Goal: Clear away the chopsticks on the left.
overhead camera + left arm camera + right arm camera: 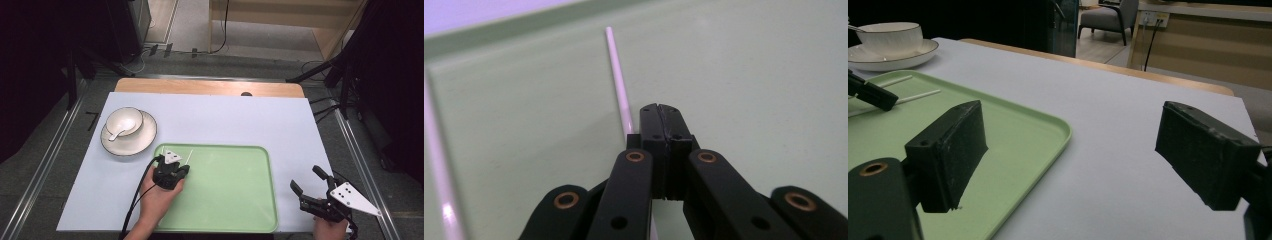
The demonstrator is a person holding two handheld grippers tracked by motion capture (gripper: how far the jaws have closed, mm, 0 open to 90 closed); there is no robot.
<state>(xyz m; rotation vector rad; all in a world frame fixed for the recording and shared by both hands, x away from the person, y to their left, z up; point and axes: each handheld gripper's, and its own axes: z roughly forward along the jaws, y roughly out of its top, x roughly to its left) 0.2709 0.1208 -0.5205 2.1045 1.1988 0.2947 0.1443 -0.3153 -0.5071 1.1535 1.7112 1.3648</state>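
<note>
A light green tray (225, 195) lies at the front middle of the white table. Two thin white chopsticks (189, 156) rest in its far left corner. My left gripper (183, 170) is held low over that corner, jaws pressed together. In the left gripper view one chopstick (619, 75) runs forward from under the left jaw of the shut gripper (663, 111), and the other chopstick (436, 165) lies apart at the left. My right gripper (307, 181) hovers off the tray's right side, wide open (1073, 150) with nothing between its jaws.
A white bowl (125, 121) with a white spoon (117, 131) in it stands on a plate (131, 145) at the table's left, just beyond the tray. A wooden strip (210, 87) edges the table's far side. Metal rails run along both sides.
</note>
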